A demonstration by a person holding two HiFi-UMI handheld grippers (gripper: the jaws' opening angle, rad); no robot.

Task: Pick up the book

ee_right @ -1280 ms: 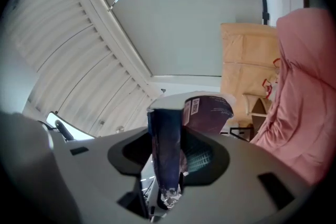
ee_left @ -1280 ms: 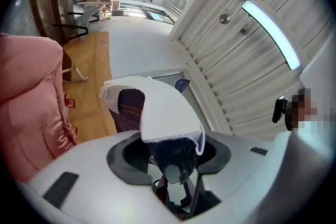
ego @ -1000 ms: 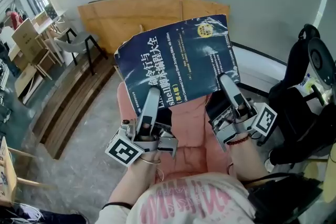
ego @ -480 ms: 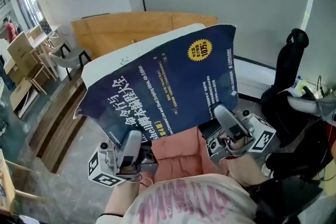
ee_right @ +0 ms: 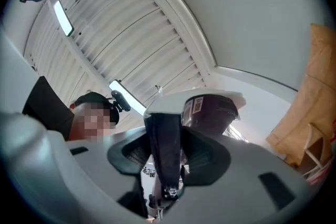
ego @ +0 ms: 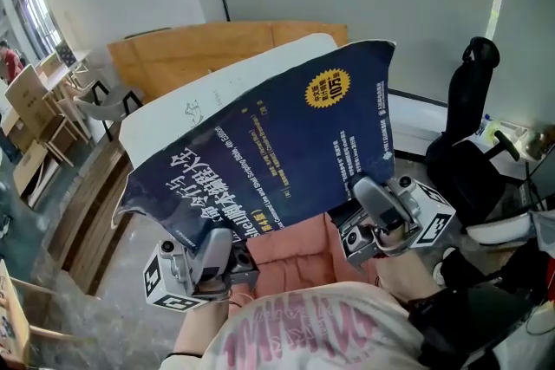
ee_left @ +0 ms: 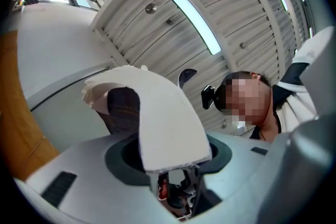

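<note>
A large dark blue book [ego: 277,143] with white and yellow print is held up in the air, its cover tilted toward the head camera and its white page block showing along the top edge. My left gripper [ego: 217,249] is shut on the book's lower left edge. My right gripper [ego: 371,197] is shut on its lower right edge. The left gripper view has the white page edge [ee_left: 157,118] rising out of the left gripper [ee_left: 170,168]. In the right gripper view the dark cover [ee_right: 165,149] stands clamped in the right gripper [ee_right: 165,176].
A pink cushion [ego: 299,249] lies below the book. Wooden boards [ego: 199,52] lean on the wall behind. A black chair or bag [ego: 468,126] stands at the right. Chairs and tables [ego: 39,113] fill the far left. Both gripper views look up at the ceiling and the person.
The book has risen off the pink cushion and tipped up toward the camera, so its white page block now shows. Both grippers stay clamped on its lower edge.
</note>
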